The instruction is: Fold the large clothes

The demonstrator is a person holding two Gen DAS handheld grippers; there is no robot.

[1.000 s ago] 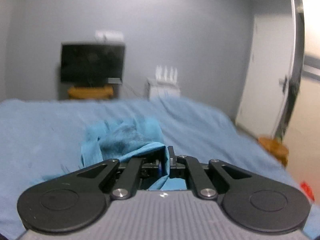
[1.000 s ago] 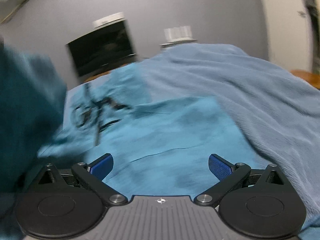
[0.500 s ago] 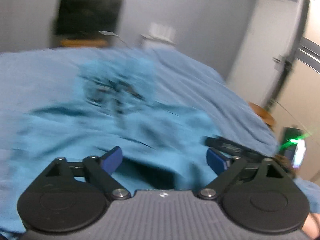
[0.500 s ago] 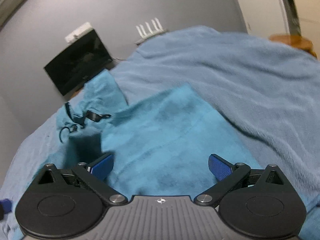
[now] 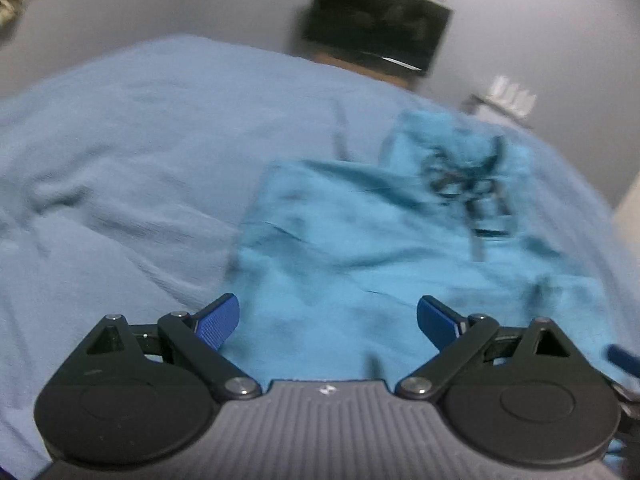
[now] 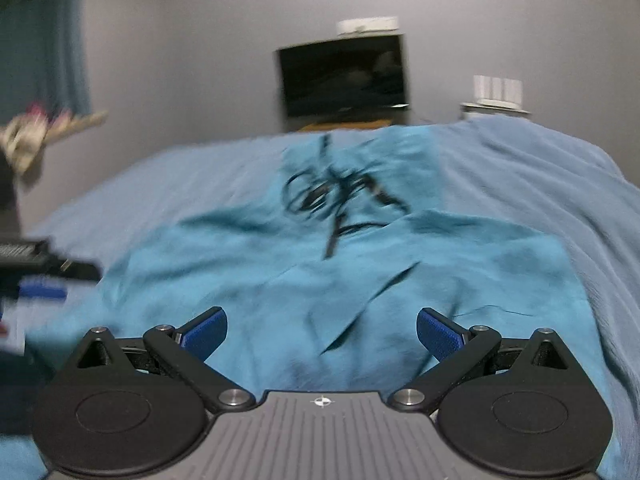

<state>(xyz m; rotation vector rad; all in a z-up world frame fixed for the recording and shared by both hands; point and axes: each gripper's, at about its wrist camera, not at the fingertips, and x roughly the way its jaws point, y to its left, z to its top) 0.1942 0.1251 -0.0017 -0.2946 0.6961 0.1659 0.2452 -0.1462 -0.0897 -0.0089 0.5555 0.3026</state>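
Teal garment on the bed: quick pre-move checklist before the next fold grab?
1. Left gripper open, nothing between pads: ok.
2. Right gripper open, empty: ok.
3. Teal cloth garment released, lying on the light blue blanket: ok.
4. Garment flat: not ok, creases and a raised fold.
5. Black drawstrings tucked in: not ok, loose on top.
6. Near hem visible: cannot tell, blurred and hidden behind grippers.

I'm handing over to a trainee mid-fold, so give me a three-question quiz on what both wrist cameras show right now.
1. True or false: the left gripper is clamped on the teal garment.
2. What does the garment lie on?
A. bare floor
B. blue blanket
C. wooden table
3. What dark thing lies tangled at the garment's far end?

Key:
1. False; its fingers stand apart, empty.
2. B
3. Black drawstrings.
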